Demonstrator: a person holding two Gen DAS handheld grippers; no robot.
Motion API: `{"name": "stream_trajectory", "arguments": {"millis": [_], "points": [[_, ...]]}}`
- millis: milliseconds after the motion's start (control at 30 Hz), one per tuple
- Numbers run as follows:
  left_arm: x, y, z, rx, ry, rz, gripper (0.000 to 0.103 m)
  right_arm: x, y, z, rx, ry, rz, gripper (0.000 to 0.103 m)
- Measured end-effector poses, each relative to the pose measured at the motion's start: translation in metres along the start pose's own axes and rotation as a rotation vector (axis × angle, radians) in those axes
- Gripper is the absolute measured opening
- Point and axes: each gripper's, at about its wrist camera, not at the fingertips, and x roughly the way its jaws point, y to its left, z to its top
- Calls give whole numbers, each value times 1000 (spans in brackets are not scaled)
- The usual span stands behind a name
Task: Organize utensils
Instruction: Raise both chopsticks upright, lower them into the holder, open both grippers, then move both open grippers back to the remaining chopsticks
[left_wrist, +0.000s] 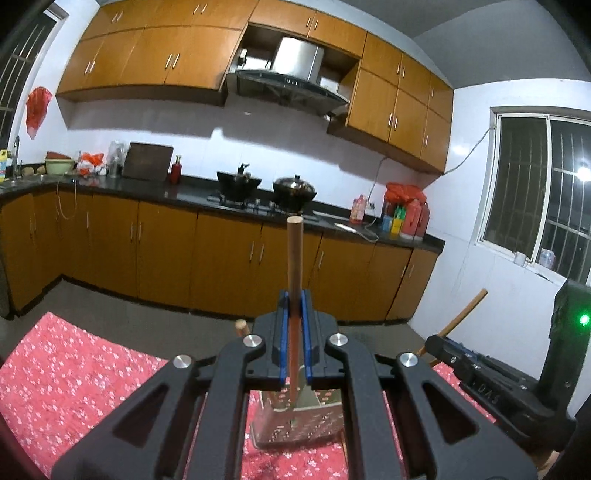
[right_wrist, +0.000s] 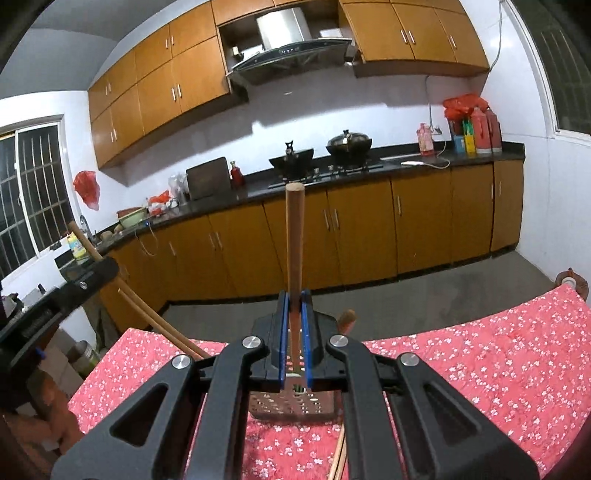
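Left gripper (left_wrist: 294, 295): black linkage is filling the bottom of the left wrist view; its blue-padded fingers (left_wrist: 283, 332) are pinching a wooden handle (left_wrist: 294, 266) that is standing nearly upright in the middle of the frame.
Left-held utensil: below the fingers the handle is running down to a perforated metal head (left_wrist: 295, 421), which is hanging just above the pink floral cloth (left_wrist: 74, 376) at bottom centre.
Second stick end: a short wooden tip (left_wrist: 241, 326) is showing just left of the gripper body; what it belongs to cannot be told.
Right side of the left view: the other gripper (left_wrist: 448, 350) is reaching in at lower right, with a wooden handle (left_wrist: 465, 314) slanting up from it.
Kitchen counter (left_wrist: 192, 195): it is running across the middle background with two dark pots on the stove.
Right gripper (right_wrist: 294, 295): in the right wrist view its blue fingers (right_wrist: 306, 332) are clamping a wooden handle (right_wrist: 294, 240), upright at frame centre.
Right-held utensil: a perforated metal head (right_wrist: 291, 406) is showing under the fingers at bottom centre, over the pink cloth (right_wrist: 480, 362).
Left edge of the right view: the left gripper is entering at mid left with a wooden handle (right_wrist: 110, 273) slanting across it.
Loose sticks: thin wooden sticks (right_wrist: 340, 458) are lying at the bottom centre, partly hidden.
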Motion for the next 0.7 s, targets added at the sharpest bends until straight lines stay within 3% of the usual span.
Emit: {"name": "stream_trajectory", "arguments": {"millis": [67,133,167,300,433,567,700], "points": [[-3,4,-3,-1,-2,-2,18,-2,-1,0,-3,-6,-5,12],[-7,4,-2,-3,-13,6,33,-5,-1,3,5,-18,-7,29],[-9,5,-1,-8,-20,5,38,-9,-1,4,9,-31,-9,33],[-26,11,4,-24,-41,2,50,-25,-2,9,12,-66,-14,35],[-61,20,6,-7,-77,31,73,-55,-10,8,14,-126,-38,56],[-85,35,-7,53,-54,102,85,-72,-28,-10,-4,-119,-124,57],[-87,61,-40,88,56,206,94,-63,-53,-46,-9,1,-205,57]]}}
